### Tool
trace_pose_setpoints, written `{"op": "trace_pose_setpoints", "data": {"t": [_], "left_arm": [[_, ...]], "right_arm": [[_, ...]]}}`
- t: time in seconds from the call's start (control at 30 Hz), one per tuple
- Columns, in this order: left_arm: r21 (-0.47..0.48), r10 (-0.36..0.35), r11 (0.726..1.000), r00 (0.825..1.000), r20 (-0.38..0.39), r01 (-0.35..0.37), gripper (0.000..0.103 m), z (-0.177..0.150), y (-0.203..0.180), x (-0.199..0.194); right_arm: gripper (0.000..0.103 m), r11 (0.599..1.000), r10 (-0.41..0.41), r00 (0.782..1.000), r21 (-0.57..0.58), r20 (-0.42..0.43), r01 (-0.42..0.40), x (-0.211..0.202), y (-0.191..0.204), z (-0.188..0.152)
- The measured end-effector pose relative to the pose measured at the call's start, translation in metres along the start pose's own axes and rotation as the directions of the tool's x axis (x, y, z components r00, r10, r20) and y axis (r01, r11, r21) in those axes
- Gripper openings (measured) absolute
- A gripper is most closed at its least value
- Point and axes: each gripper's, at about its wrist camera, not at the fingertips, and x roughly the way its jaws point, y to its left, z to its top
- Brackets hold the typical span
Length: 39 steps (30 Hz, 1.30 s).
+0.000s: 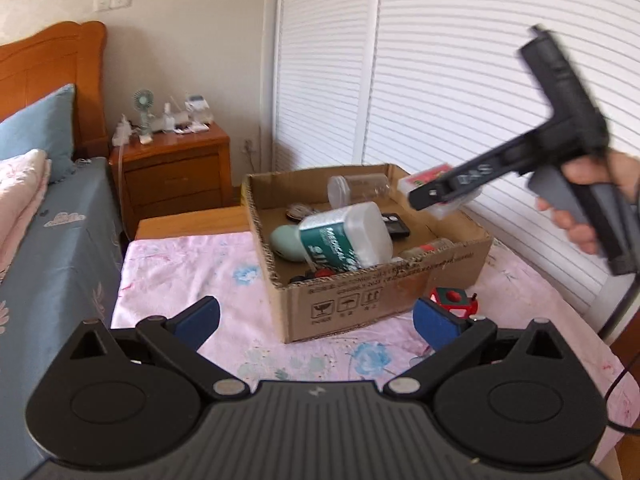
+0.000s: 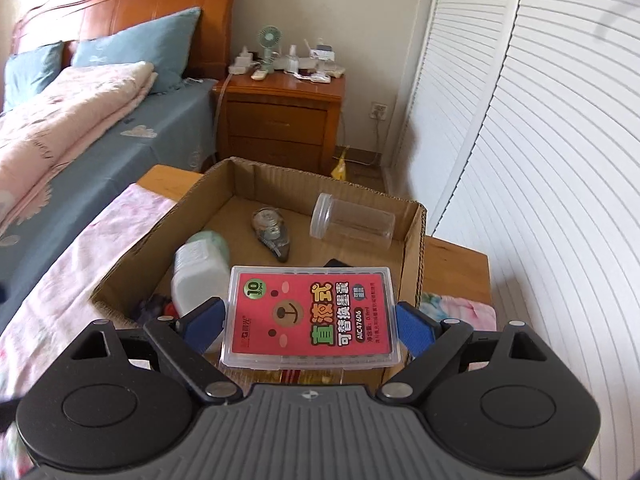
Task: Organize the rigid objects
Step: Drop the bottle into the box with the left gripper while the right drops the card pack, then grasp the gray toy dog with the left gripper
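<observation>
Near left, the left gripper point(image 1: 316, 320) hangs open w/ nothing in it, while over the brown cardboard box point(image 2: 416, 240) the right gripper point(image 2: 310, 322) pinches the clear plastic red-label case point(image 2: 310, 316) by its side edges—prob. light, stiff, slick.

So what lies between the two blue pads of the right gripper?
In the right wrist view, the clear plastic case with the red label sits between them, clamped by the right gripper above the cardboard box.
</observation>
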Motion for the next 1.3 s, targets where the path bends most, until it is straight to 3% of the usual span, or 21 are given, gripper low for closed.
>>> {"op": "trace_pose_setpoints", "data": {"t": [0.07, 0.13, 0.43, 0.77, 0.97, 1.1, 1.3], "left_arm": [[0.017, 0.033, 0.999, 0.999, 0.010, -0.033, 0.102, -0.002, 0.000, -0.004], [0.036, 0.039, 0.999, 0.999, 0.012, -0.040, 0.102, -0.005, -0.001, -0.007], [0.048, 0.070, 0.996, 0.998, 0.009, -0.070, 0.102, -0.014, -0.001, -0.010], [0.059, 0.087, 0.995, 0.996, -0.004, -0.086, 0.102, -0.024, -0.014, -0.020], [0.050, 0.087, 0.995, 0.996, -0.029, -0.085, 0.102, -0.032, -0.021, -0.028], [0.050, 0.104, 0.994, 0.994, -0.042, -0.102, 0.102, -0.038, -0.023, -0.032], [0.037, 0.108, 0.994, 0.992, -0.059, -0.106, 0.102, -0.043, -0.023, -0.034]], "right_arm": [[0.094, 1.000, -0.020, 1.000, 0.015, -0.012, 0.020, 0.012, 0.000, 0.005], [0.103, 1.000, -0.027, 0.999, 0.013, -0.020, 0.028, 0.018, 0.003, 0.006], [0.103, 0.998, -0.035, 0.999, 0.044, -0.024, 0.036, 0.014, 0.013, -0.005], [0.103, 0.986, -0.052, 0.998, 0.158, -0.031, 0.056, -0.026, 0.009, -0.054], [0.103, 0.973, -0.069, 0.993, 0.215, -0.098, 0.089, -0.018, 0.008, -0.088], [0.103, 0.967, -0.042, 0.993, 0.247, -0.109, 0.068, -0.015, 0.011, -0.107], [0.103, 0.949, -0.026, 0.994, 0.310, -0.110, 0.059, 0.006, 0.015, -0.107]]}}
